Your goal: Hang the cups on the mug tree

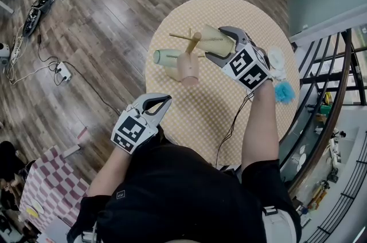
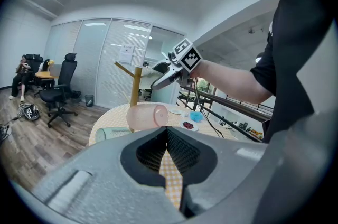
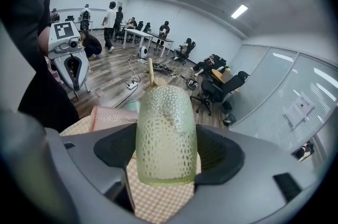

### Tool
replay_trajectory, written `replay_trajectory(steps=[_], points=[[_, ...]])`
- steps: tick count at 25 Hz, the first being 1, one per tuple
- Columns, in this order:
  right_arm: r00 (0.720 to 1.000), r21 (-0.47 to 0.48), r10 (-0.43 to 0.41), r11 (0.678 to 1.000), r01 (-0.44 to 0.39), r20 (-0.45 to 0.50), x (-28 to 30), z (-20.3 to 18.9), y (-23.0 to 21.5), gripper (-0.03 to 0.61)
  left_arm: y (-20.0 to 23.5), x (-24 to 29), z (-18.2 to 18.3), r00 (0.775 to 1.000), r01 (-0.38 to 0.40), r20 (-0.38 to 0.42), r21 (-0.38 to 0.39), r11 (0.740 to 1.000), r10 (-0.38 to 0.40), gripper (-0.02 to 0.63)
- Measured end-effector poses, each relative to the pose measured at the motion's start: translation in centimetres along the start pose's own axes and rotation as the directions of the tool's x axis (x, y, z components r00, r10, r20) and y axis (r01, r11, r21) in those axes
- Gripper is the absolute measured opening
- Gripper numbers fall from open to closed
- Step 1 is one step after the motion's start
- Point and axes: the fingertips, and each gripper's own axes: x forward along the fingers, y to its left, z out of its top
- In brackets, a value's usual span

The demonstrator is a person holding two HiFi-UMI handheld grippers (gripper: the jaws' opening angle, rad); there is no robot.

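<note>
Currently 1 yellow-green cup (image 3: 165, 128) is clenched in R tool (image 1: 218, 46) beside mug tree (image 1: 193, 40), not yet hung; pink cup (image 1: 188, 67) judged hung; L tool (image 2: 168, 148) clenched, empty.

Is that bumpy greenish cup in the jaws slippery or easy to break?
Likely stiff: the cup shows no dent where the right gripper presses its jaws on it. Its dimpled wall probably helps the grip. It looks translucent, glass or plastic I cannot tell, so maybe breakable.
</note>
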Motion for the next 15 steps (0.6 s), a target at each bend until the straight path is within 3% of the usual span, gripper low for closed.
replay_trajectory(steps=[9,15], points=[[1.000,-0.019,0.003,1.000,-0.003,0.002,-0.2,0.3,-0.1,0.348,0.0,-0.1,-0.1,1.000,0.002,-0.002,-0.005,1.000,-0.002,0.006],[0.997,-0.030,-0.050,0.998,0.048,-0.054,-0.3,-0.7,-0.9,0.348,0.2,-0.1,-0.1,1.000,-0.001,-0.002,-0.007,1.000,0.001,0.006]])
